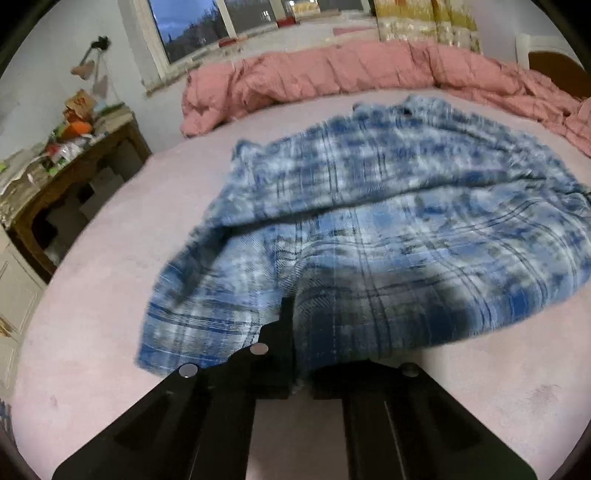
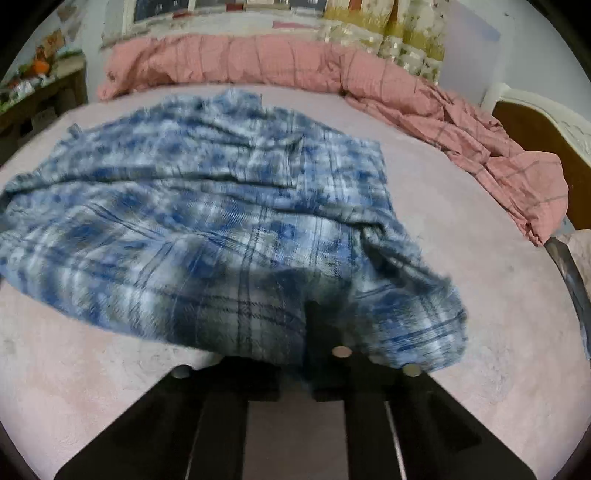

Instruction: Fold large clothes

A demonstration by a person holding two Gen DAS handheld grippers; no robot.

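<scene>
A large blue and white plaid shirt [image 1: 369,221] lies spread on the pale pink bed [image 1: 110,295]; it also shows in the right wrist view [image 2: 203,206]. My left gripper [image 1: 299,332] is shut on the shirt's near hem, and the cloth drapes over its right finger. My right gripper [image 2: 303,332] is shut on the near hem further to the right, and the cloth hides its left finger. The near edge of the shirt is lifted off the bed [image 2: 92,369] at both grippers. The image is blurred by motion.
A bunched pink duvet [image 1: 332,74] lies along the far side of the bed and down its right side [image 2: 498,155]. A cluttered wooden desk [image 1: 66,173] stands left of the bed. A wooden headboard [image 2: 535,147] is at the right. A window [image 1: 192,26] is behind.
</scene>
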